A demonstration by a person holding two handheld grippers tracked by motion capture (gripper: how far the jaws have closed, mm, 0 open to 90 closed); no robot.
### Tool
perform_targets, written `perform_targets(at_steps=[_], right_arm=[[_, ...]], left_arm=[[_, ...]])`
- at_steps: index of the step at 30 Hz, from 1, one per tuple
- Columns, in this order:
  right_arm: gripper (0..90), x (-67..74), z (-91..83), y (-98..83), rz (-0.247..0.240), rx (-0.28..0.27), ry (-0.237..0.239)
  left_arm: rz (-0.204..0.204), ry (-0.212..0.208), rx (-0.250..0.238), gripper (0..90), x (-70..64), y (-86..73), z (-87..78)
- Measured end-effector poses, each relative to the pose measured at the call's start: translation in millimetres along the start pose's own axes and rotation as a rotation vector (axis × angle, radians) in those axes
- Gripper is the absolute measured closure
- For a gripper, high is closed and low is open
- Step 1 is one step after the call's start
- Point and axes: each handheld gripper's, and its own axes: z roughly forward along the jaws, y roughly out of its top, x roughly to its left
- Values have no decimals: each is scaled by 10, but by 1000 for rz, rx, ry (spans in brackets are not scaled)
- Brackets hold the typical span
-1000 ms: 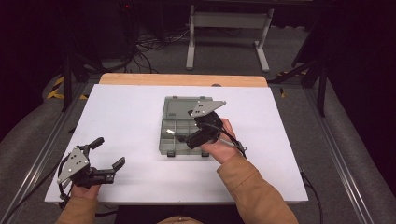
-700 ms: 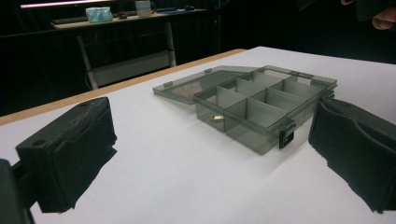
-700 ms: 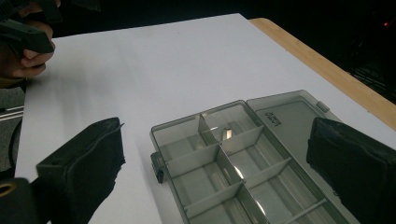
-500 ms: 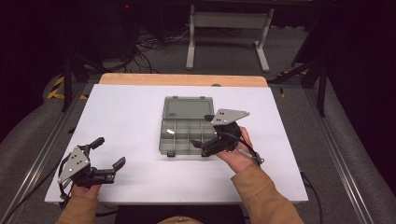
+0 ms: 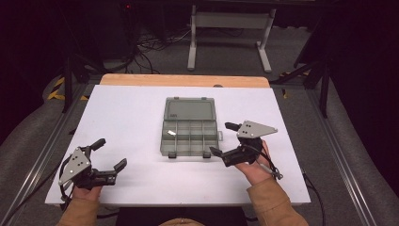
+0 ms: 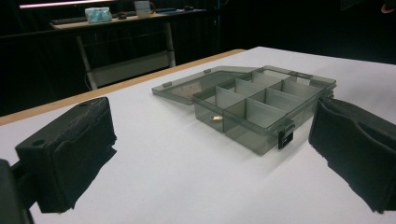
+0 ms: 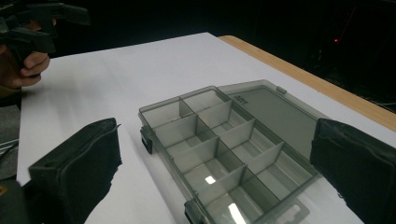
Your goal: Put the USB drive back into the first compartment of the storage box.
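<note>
A smoky-grey clear organizer box [image 5: 190, 127] lies in the middle of the white table [image 5: 127, 117], its lid folded flat on the far side. A small pale piece [image 5: 171, 133] rests in a left compartment. My right gripper [image 5: 221, 138] is open just right of the box's near right corner, pointing at it. My left gripper [image 5: 110, 153] is open at the near left, well away from the box. The left gripper view has the box [image 6: 261, 105] and the piece [image 6: 215, 118] beyond its spread jaws [image 6: 212, 158]. The right gripper view looks over the box's compartments [image 7: 224, 140] between wide jaws [image 7: 219, 168].
A wooden strip [image 5: 183, 80] runs along the table's far edge. Behind it stand a metal frame [image 5: 230, 33] and floor cables [image 5: 150, 47]. The other hand with the left gripper [image 7: 32, 23] is far off in the right gripper view. Bare tabletop surrounds the box.
My right gripper has drawn back from above the box to the table at the box's right side. The left gripper has stayed put.
</note>
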Motion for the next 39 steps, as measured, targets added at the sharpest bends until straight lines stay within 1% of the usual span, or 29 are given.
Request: perform_targets(at_steps=[2, 3, 4, 9, 14, 26, 28, 31, 35, 37, 39], right_arm=[[22, -5, -23, -29, 5, -7, -5], [21, -17, -75, -90, 8, -23, -17], [21, -18, -93, -115, 9, -31, -21], [22, -4, -163, -244, 0, -54, -47], [22, -4, -204, -409, 21, -63, -56], [12, -5, -232, -715, 43, -86, -67], [12, -5, -229, -751, 40, -91, -72], [12, -11, -219, -791, 32, -83, -79], [12, 6, -215, -879, 48, -90, -82], [12, 17, -206, -923, 57, -87, -78], [12, 30, -195, -956, 62, -74, -73]], left_arm=[[0, 0, 0, 10, -1, 0, 1], [0, -1, -1, 10, -3, -1, 2], [-1, -2, -1, 10, -2, -1, 1], [-8, -3, -7, 8, 3, -3, -2], [-10, -4, -8, 8, 4, -5, -3], [-12, -8, -12, 7, 2, -10, -1], [-13, -8, -12, 6, 4, -14, 0], [-14, -9, -13, 5, 8, -19, 4], [-20, -8, -16, 4, 16, -23, 1], [-20, -8, -17, 3, 17, -24, 0], [-22, -11, -17, 3, 23, -25, -2]])
